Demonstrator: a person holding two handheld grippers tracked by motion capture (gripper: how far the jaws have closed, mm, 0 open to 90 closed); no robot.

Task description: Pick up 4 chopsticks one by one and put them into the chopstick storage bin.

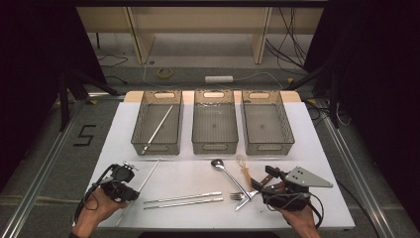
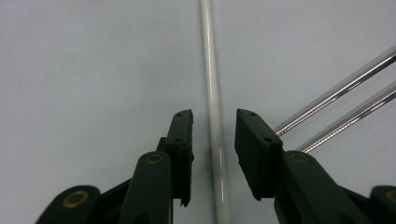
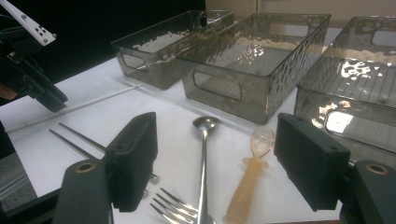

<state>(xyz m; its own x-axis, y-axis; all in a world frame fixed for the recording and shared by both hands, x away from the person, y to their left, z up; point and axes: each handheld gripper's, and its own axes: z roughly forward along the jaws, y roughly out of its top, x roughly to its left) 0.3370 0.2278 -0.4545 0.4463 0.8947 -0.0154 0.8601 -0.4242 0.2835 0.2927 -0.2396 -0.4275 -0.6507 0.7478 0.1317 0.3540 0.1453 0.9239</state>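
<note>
We straddle the white chopstick with our left gripper, pads not yet touching; two steel chopsticks lie at two o'clock. Our right gripper gapes, released.

Left hand-held gripper jaws narrowly parted; right hand-held gripper jaws wide.

The left gripper is black, with a round silver-edged part on top and a black cable looping behind it. Its jaws are matte black with flat rectangular pads, small screws and brass-ringed pivots. The right gripper carries a grey three-cornered plate with dark holes, and a black cable.
</note>
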